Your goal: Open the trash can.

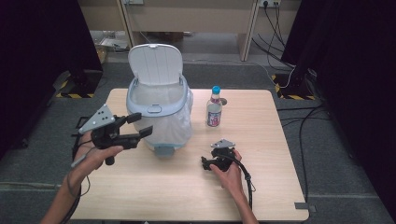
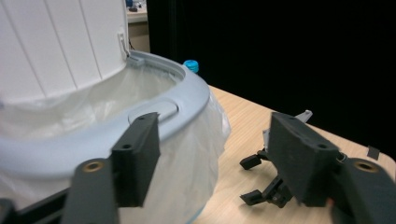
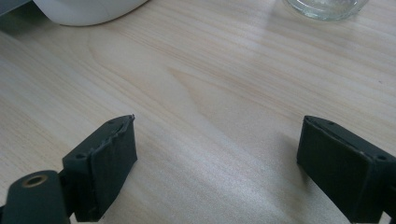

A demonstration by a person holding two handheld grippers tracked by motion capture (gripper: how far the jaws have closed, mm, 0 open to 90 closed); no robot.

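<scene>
A pale blue and white pedal bin (image 1: pixel 161 112) stands at the table's back left, its lid (image 1: pixel 155 63) raised and a clear bag lining it. My left gripper (image 1: pixel 141 125) hovers at the bin's front left, jaws open with nothing between them. In the left gripper view the bin's rim (image 2: pixel 196 93) lies just beyond the left gripper (image 2: pixel 217 149). A clear bottle with a blue cap (image 1: pixel 214 108) stands to the right of the bin. My right gripper (image 1: pixel 205 163) rests low on the table, held by a hand. In its own view the right gripper (image 3: pixel 219 168) is open over bare wood.
The wooden table (image 1: pixel 261 186) has free room at the front and right. The bin's foot pedal (image 1: pixel 163 150) juts toward me. The bottle's base (image 3: pixel 327 7) and the bin's base (image 3: pixel 88 9) lie beyond the right gripper. Cables trail across the grey floor (image 1: pixel 299 116) at the right.
</scene>
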